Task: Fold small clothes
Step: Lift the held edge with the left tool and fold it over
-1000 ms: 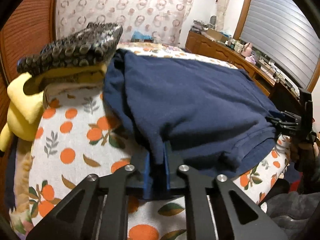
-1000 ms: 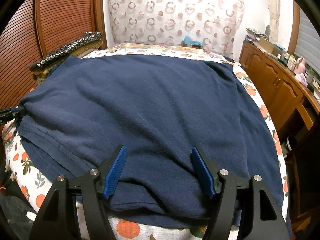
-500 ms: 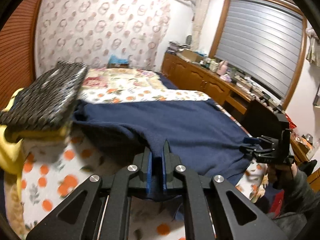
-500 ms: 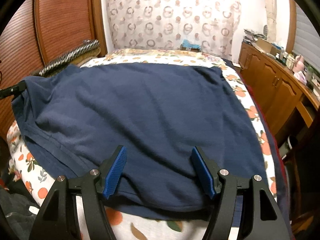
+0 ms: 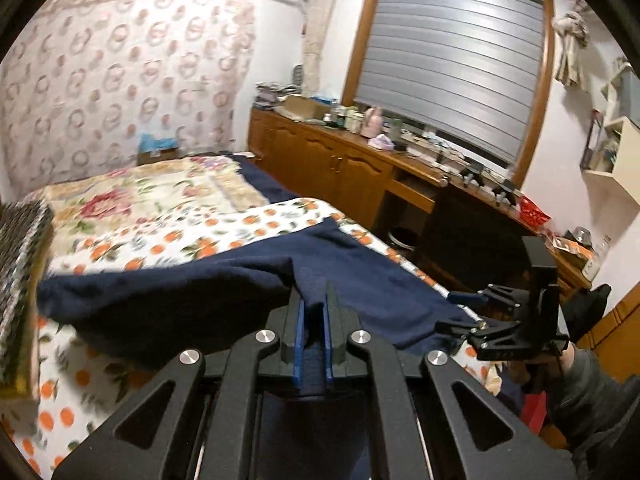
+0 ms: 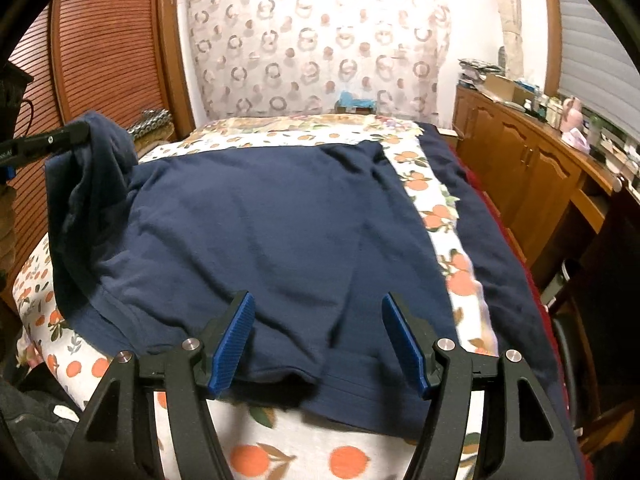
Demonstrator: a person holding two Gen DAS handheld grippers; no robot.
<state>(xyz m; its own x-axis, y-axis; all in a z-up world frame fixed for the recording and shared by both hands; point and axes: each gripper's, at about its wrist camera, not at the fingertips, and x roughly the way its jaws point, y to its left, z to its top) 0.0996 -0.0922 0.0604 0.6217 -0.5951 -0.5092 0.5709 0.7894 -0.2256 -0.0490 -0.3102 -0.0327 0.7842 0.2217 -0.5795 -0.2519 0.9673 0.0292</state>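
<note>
The left gripper (image 5: 314, 322) is clamped on a fold of the navy garment (image 6: 260, 232), its blue pads (image 5: 298, 336) nearly meeting with only the cloth between them. In the right wrist view that same gripper (image 6: 82, 132) shows at the left edge of the bed (image 6: 304, 452), holding the garment's left corner up off the bedding, so the cloth hangs from it in a bunched drape.

The right gripper (image 6: 316, 340) stands with its jaws well apart and nothing held; its blue pads (image 6: 234, 340) hover over the garment's near hem, one to each side of a low crease (whether the tips touch the cloth I cannot tell). In the left wrist view this gripper (image 5: 466, 312) sits at the bed's near right corner, by the garment's edge, with a hand (image 5: 532, 372) and grey sleeve (image 5: 588, 396) behind it.

The rest of the garment lies spread flat over the middle of the bed, on an orange-print sheet (image 6: 448, 272). A dark blue blanket (image 6: 480, 216) runs along the bed's right edge. At the left edge, behind the lifted corner, sits a stack of folded cloth (image 6: 154, 122). A wooden cabinet (image 6: 520, 168) lines the wall to the right of the bed.
</note>
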